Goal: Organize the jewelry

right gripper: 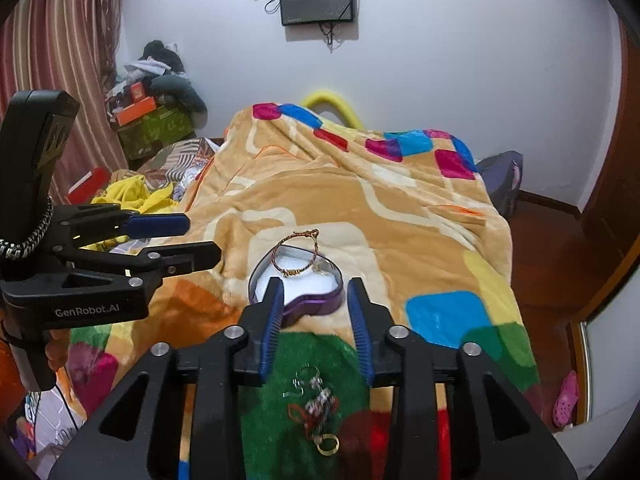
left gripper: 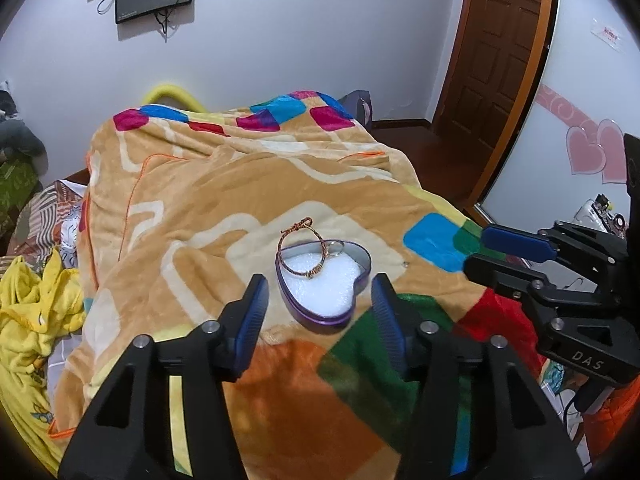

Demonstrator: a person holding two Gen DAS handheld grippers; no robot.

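Observation:
A purple heart-shaped tin (left gripper: 352, 258) with white foam inside lies on the patterned blanket. A red-gold cord bracelet (left gripper: 298, 254) lies across its far rim, and a silver ring (left gripper: 335, 248) rests inside by the rim. My left gripper (left gripper: 320, 300) is open and empty, hovering just before the tin. In the right wrist view the tin (right gripper: 320, 304), the bracelet (right gripper: 298, 256) and the left gripper (right gripper: 192, 240) show. My right gripper (right gripper: 316, 312) is open and empty just before the tin. A loose jewelry pile (right gripper: 316, 400) with a gold ring (right gripper: 327, 445) lies beneath it.
The orange blanket (left gripper: 248, 184) covers a bed. Yellow clothes (left gripper: 32, 308) lie at the left. A wooden door (left gripper: 500, 60) and dark floor are at the right. Boxes and clothes (right gripper: 156, 108) are stacked by the curtain. A pink shoe (right gripper: 566, 398) lies on the floor.

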